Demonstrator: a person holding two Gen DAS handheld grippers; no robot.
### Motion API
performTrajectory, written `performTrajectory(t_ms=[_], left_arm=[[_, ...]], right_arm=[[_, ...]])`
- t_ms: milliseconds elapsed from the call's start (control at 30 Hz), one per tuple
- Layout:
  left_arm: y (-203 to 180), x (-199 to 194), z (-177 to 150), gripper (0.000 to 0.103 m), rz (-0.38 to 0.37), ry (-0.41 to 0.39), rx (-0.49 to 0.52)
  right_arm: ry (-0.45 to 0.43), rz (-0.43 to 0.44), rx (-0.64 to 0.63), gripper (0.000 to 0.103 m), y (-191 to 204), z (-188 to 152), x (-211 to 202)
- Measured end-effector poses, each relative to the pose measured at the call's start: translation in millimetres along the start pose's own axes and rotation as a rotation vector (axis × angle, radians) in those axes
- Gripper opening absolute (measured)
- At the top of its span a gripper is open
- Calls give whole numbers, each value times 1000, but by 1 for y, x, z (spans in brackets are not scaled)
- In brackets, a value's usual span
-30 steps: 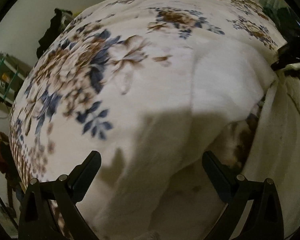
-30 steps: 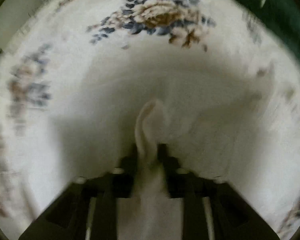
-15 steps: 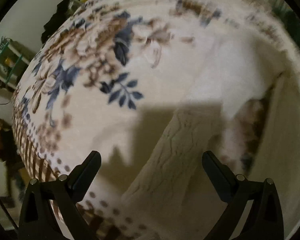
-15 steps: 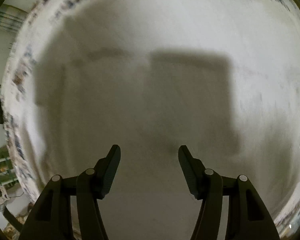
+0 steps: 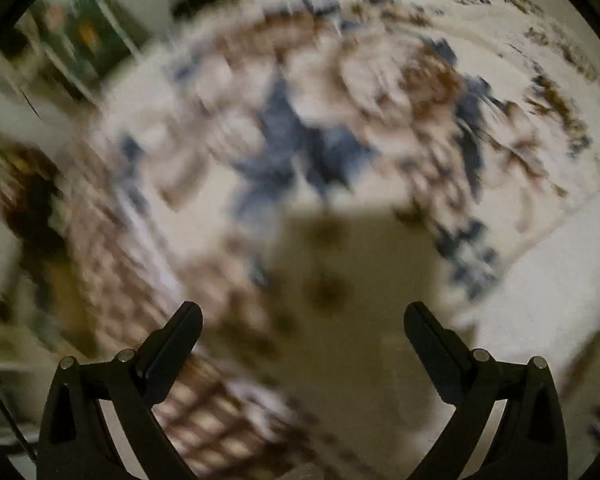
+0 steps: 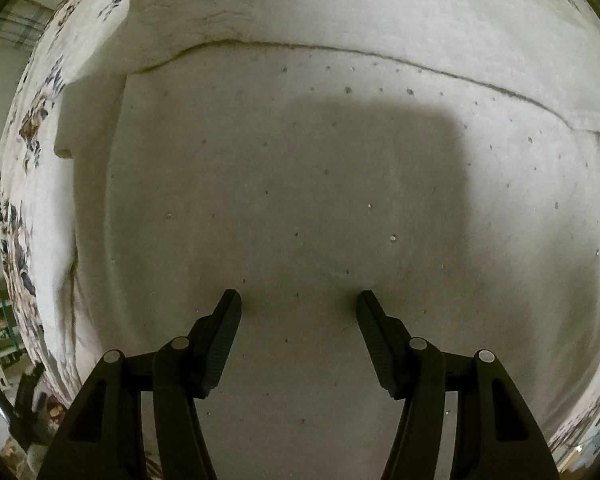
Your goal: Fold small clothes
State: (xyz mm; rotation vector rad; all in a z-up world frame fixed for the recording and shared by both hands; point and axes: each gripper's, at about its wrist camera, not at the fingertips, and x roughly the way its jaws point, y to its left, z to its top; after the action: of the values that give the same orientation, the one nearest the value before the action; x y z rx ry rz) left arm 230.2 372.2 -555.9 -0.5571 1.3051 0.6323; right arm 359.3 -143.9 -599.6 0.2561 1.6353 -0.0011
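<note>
A cream-white fuzzy garment (image 6: 300,168) lies flat on the floral blanket and fills the right wrist view; a folded edge runs across its upper part, and a thicker fold bunches at the upper left (image 6: 172,20). My right gripper (image 6: 299,298) is open and empty, its fingertips close above or on the garment. My left gripper (image 5: 302,312) is open and empty above the floral blanket (image 5: 300,128); that view is heavily blurred. A strip of white cloth (image 5: 560,280) shows at its right edge.
The floral blanket (image 6: 24,140) surrounds the garment at the left and lower right. The blanket's patterned border (image 5: 112,248) falls off at the left. A green shelf (image 5: 88,36) stands beyond it, with clutter on the floor (image 6: 4,360).
My right gripper let go of the pinched white cloth and opened, now over the flat garment. My left gripper, open throughout, swung left off the garment toward the blanket's border.
</note>
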Motion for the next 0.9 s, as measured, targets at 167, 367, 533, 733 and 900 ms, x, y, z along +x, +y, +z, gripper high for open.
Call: performTrajectory(t_ms=[167, 367, 533, 733, 900], left_arm=[[-8, 35, -16, 98, -336, 115, -143], [-26, 16, 9, 5, -318, -14, -55], [7, -13, 62, 5, -316, -141, -42], [26, 11, 120, 6, -292, -181, -97], [40, 29, 124, 10, -300, -137, -244]], right_arm=[[16, 27, 46, 62, -6, -10, 2], [0, 45, 36, 62, -9, -26, -1], [-17, 54, 43, 62, 4, -31, -4], [-36, 91, 49, 62, 10, -33, -10], [-35, 23, 68, 73, -4, -11, -16]])
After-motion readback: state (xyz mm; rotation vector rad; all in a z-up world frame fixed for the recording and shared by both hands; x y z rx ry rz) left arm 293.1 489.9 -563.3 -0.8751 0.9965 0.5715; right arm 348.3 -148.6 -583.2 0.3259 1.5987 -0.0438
